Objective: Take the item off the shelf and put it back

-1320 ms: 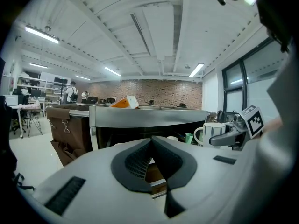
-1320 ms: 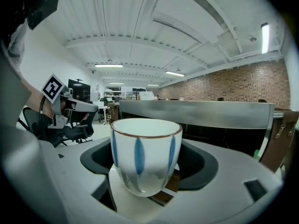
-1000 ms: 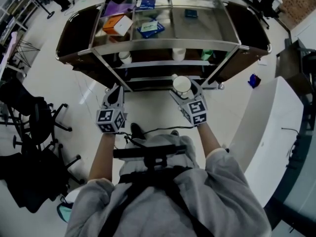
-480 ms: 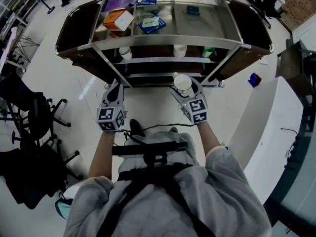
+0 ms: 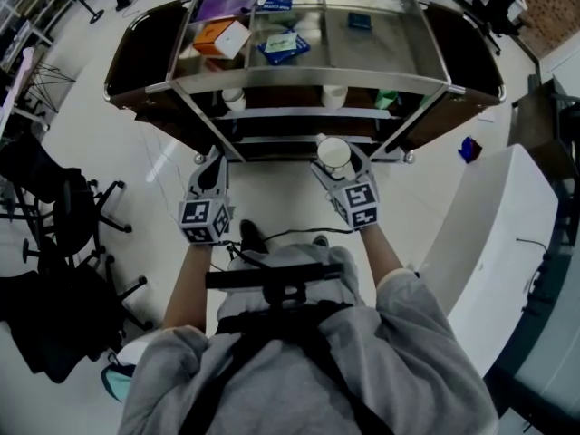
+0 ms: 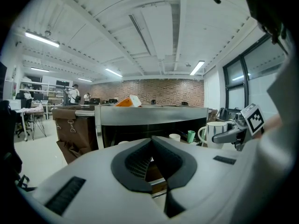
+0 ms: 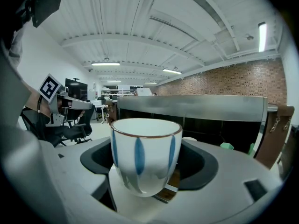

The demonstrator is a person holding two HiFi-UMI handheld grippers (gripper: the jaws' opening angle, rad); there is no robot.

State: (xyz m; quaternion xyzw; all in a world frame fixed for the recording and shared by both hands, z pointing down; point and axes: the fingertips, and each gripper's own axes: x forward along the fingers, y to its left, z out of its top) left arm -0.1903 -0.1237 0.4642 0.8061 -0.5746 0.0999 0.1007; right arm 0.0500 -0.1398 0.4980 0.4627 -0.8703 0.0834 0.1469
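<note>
A white cup with blue stripes and a brown rim (image 5: pixel 333 153) (image 7: pixel 145 155) stands upright between the jaws of my right gripper (image 5: pixel 337 163) (image 7: pixel 145 171), which is shut on it. It hangs in the air just in front of the steel shelf cart (image 5: pixel 308 83) (image 7: pixel 191 107), level with its lower shelves. My left gripper (image 5: pixel 213 163) (image 6: pixel 152 141) is held beside it to the left, shut, with nothing between its pads. The left gripper view shows the cup (image 6: pixel 216 133) at its right, held in the other gripper.
The cart's top shelf carries an orange and white box (image 5: pixel 222 37) and blue packets (image 5: pixel 283 45). Its middle shelf holds two white cups (image 5: pixel 233 99) (image 5: pixel 333 96) and a green cup (image 5: pixel 381 99). A black chair (image 5: pixel 54 216) stands left, a white counter (image 5: pixel 489 234) right.
The head view has shifted slightly. Both grippers stay where they were in front of the cart, the cup still held in the right one.
</note>
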